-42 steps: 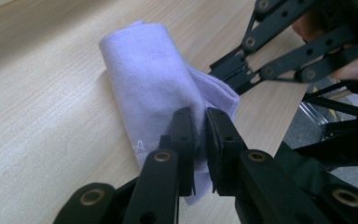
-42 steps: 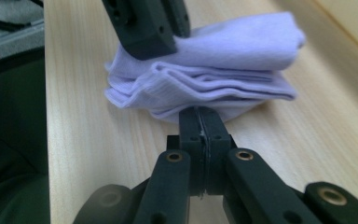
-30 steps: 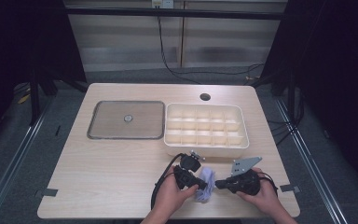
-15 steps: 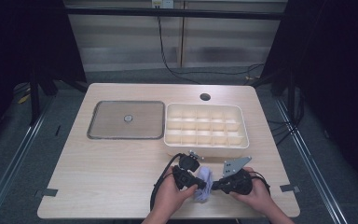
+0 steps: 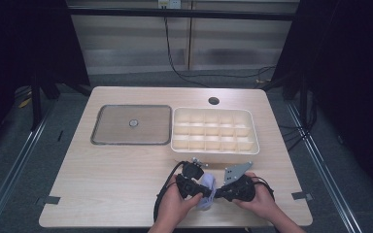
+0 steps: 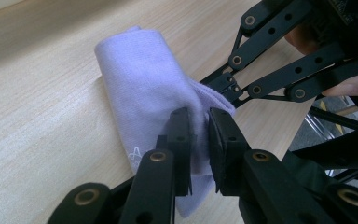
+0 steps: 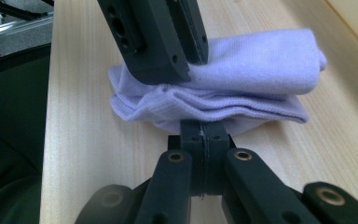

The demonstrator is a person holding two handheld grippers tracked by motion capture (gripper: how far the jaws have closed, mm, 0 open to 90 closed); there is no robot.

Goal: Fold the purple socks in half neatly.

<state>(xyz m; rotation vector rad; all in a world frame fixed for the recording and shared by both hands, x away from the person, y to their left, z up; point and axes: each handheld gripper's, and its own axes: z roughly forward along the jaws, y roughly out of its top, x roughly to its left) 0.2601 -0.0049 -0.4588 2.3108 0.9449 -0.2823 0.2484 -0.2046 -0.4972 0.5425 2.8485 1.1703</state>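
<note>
At the near edge of the table (image 5: pixel 107 189), in the high view, a folded lavender cloth (image 5: pixel 207 190) lies just in front of the cream compartment tray (image 5: pixel 215 147). The left tongs (image 5: pixel 200 190) meet the cloth from its left and the right tongs (image 5: pixel 218 195) from its right, each held in a hand. Left of the compartment tray, well apart from the cloth, lies a flat grey lid (image 5: pixel 131 124) with a small knob at its middle.

In the left gripper view, the lavender cloth (image 6: pixel 144 93) rests on the wood as a thick fold. The left tongs (image 6: pixel 199 140) pinch a ridge of its fabric between nearly closed jaws, which have just eased apart a little. Beyond the cloth, the right tongs (image 6: pixel 228 86) bite its far edge.

In the right gripper view, the right tongs (image 7: pixel 203 135) are clenched tight on the near hem of the cloth (image 7: pixel 256 70), pads almost meeting. Above the cloth's left end, the left tongs (image 7: pixel 186 51) come down onto its top layer.
</note>
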